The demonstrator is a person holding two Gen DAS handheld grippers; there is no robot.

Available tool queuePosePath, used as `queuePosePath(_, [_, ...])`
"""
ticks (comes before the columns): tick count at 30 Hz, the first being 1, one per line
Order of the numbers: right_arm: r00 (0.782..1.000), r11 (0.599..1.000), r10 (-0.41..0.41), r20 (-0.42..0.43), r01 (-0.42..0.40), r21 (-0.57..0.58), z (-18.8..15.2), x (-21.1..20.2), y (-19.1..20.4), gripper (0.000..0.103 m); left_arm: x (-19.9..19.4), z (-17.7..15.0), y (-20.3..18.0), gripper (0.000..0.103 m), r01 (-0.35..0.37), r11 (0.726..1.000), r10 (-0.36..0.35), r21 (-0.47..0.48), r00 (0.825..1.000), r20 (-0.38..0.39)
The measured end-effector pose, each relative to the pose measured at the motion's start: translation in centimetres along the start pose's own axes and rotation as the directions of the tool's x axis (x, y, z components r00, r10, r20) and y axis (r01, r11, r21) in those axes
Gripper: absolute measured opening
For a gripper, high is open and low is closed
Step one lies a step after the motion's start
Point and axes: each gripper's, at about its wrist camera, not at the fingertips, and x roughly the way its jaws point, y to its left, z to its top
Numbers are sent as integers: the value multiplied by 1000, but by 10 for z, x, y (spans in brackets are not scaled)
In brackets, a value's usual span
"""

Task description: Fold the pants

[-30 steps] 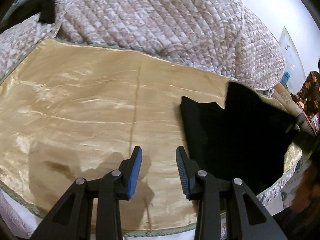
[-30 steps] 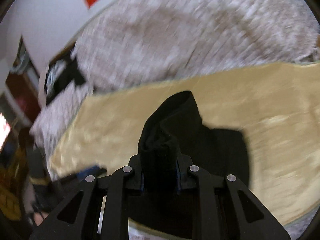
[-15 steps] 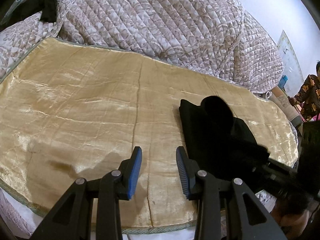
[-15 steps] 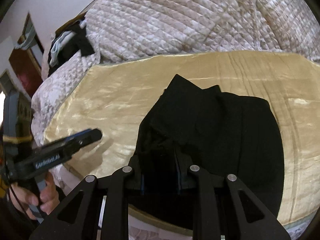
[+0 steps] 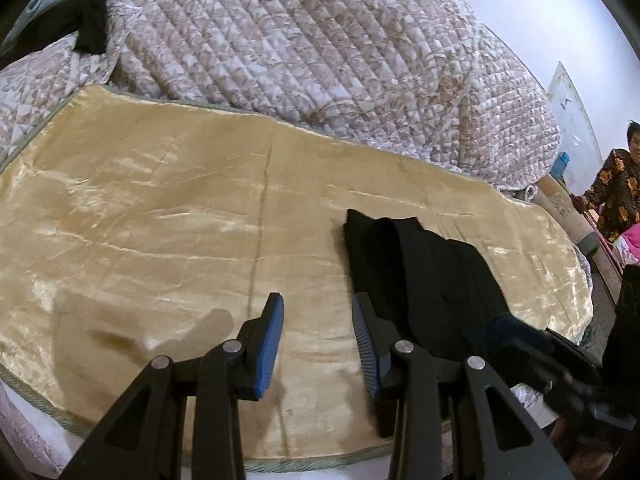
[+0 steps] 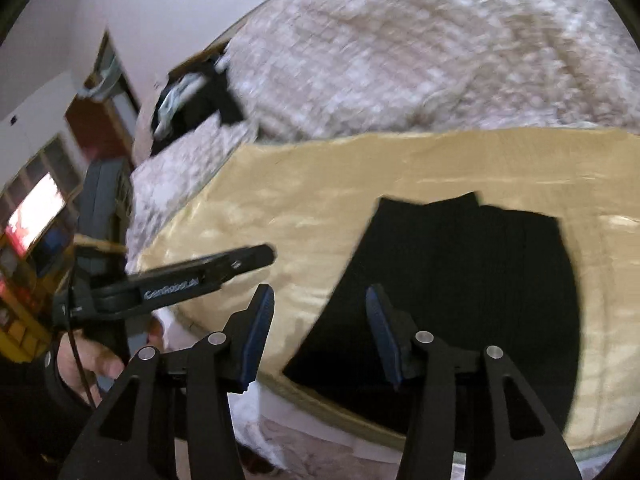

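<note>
The black pants (image 5: 424, 276) lie folded flat on the golden satin mat (image 5: 168, 216), on its right part near the front edge. In the right wrist view the pants (image 6: 460, 280) form a dark slab in front of my right gripper (image 6: 320, 332), which is open and empty just above their near left corner. My left gripper (image 5: 318, 340) is open and empty over bare mat just left of the pants. The left gripper also shows in the right wrist view (image 6: 208, 272), held in a hand.
A bulky quilted blanket (image 5: 320, 52) is piled along the far side of the mat. A person in a patterned top (image 5: 618, 192) stands at the far right. Dark clothes (image 6: 192, 100) lie on the quilt at the far left. The mat's front edge (image 5: 304, 466) is close.
My right gripper has let go of the pants and opened. The lifted fold has dropped flat onto the mat. The left gripper has stayed open in place.
</note>
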Motion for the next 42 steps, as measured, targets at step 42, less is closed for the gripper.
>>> queuePosePath(42, [956,940,-288,-57,294,170,39,-16,-126,31,61,9,-78,40,84,978,-70,192,994,-80])
